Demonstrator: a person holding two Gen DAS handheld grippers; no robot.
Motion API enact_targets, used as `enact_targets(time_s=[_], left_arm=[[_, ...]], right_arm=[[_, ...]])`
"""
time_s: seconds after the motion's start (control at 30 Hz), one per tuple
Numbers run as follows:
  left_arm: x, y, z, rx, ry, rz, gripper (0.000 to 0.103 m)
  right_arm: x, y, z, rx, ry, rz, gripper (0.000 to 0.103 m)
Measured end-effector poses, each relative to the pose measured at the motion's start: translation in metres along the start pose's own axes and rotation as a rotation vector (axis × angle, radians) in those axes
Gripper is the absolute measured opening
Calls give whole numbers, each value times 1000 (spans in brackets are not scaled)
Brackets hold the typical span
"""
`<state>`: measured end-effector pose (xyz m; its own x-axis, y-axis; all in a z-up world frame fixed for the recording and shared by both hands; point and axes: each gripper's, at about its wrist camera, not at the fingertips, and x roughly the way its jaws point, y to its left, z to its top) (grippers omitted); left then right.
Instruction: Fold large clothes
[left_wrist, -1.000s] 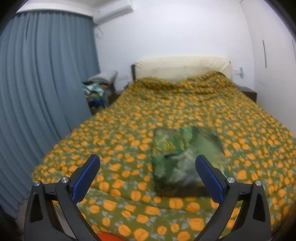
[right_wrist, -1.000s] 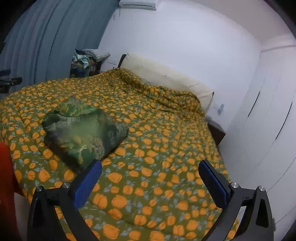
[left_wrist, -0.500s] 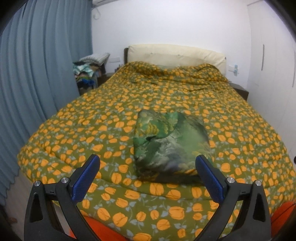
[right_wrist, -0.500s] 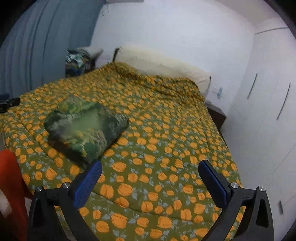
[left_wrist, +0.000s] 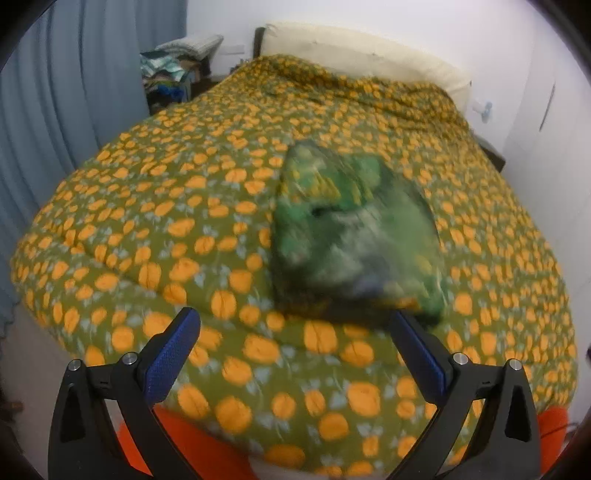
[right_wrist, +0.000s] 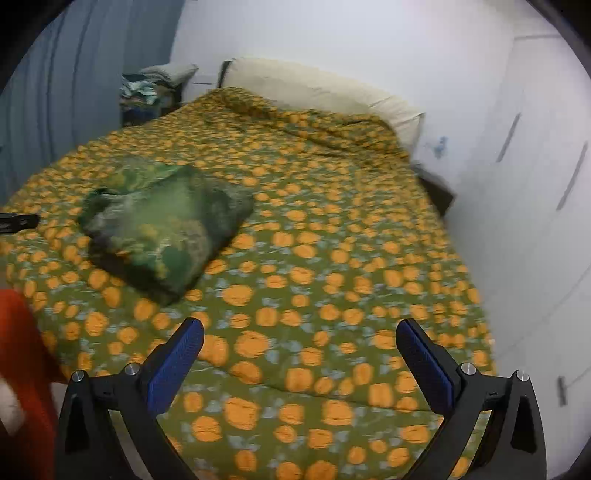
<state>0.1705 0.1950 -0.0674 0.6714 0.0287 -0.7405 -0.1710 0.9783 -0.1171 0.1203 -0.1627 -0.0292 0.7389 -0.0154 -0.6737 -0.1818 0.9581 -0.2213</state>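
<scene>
Looked pretty much done: the garment (left_wrist: 354, 229) sat as a compact folded bundle on the bed (left_wrist: 155, 229), near its foot. Left claw (left_wrist: 293, 354) and right claw (right_wrist: 299, 354) both hung released, empty, off it.

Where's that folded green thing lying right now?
The folded green garment lies on the orange-patterned quilt near the bed's foot; the right wrist view shows it left of centre.

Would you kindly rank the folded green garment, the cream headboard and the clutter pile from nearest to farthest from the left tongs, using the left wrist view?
1. Folded green garment, just ahead, slightly right.
2. Clutter pile, far left corner.
3. Cream headboard, far end; nearly level with the pile.
</scene>
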Motion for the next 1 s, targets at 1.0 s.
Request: enact_targets(time_s=[1.0], left_arm=[[275,21,15,-37,474,-485,101]], right_arm=[[384,82,43,661,309,916,97]])
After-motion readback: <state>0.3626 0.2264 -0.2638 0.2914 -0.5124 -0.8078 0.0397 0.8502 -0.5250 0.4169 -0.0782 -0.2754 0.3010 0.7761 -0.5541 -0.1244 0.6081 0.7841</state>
